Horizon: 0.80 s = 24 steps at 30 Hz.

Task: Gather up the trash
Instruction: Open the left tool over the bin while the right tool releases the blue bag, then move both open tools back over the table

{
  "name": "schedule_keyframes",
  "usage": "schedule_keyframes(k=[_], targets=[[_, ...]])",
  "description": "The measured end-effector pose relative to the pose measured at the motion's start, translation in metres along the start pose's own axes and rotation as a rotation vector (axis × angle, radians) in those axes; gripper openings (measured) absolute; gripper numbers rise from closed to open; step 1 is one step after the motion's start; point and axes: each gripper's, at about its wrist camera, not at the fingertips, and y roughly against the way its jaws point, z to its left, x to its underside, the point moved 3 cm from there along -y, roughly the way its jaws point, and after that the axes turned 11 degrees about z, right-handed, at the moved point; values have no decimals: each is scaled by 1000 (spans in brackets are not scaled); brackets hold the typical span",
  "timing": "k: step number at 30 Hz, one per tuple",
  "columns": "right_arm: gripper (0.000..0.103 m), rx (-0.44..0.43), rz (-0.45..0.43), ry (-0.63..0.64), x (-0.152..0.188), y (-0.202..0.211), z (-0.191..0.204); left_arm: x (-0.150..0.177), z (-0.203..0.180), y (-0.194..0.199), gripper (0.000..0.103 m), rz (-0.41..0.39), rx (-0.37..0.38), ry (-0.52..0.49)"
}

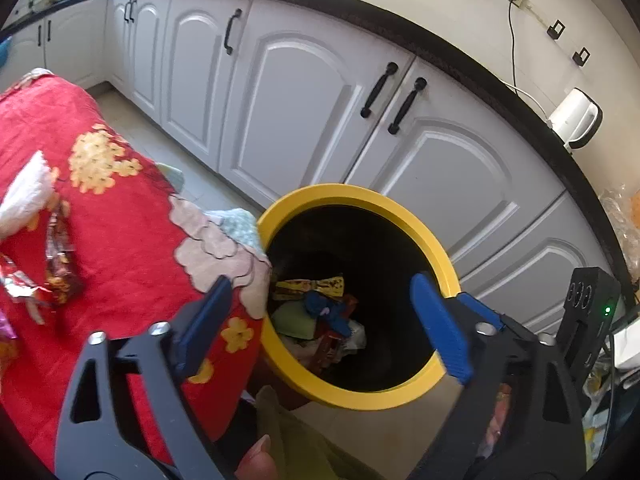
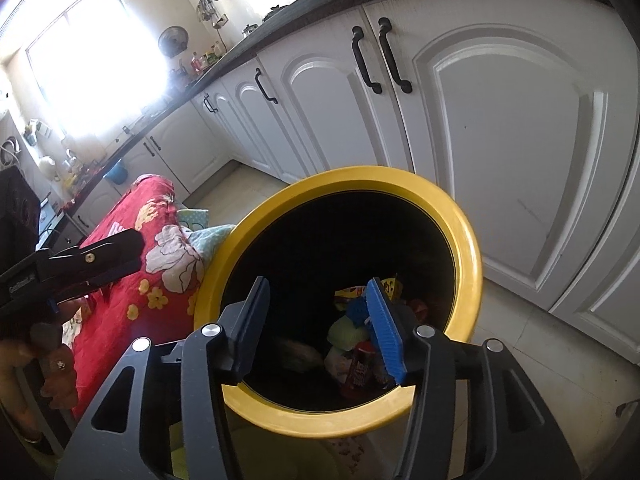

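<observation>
Hovering over the yellow-rimmed bin (image 1: 400, 204), both grippers hold nothing, jaws spread.

Only the left gripper (image 1: 324, 324) view shows wrappers (image 1: 60, 264) lying on the red floral cloth (image 1: 120, 216); the right gripper (image 2: 318, 328) view looks down on crumpled colourful trash (image 2: 356, 344) at the bin's dark bottom.

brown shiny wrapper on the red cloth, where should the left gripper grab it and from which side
Grip the brown wrapper across its narrow middle, coming down from above with the left gripper. It lies flat and elongated on the red cloth, so only its short width fits between the open fingers.
</observation>
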Motion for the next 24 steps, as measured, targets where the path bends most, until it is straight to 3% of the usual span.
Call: schedule_keyframes(k=[11, 24], targets=[[53, -20, -36, 52, -6, 15, 24, 6, 0, 33, 92, -67, -78, -52], [53, -46, -60, 145, -9, 27, 69, 13, 26, 78, 92, -162, -128, -21]])
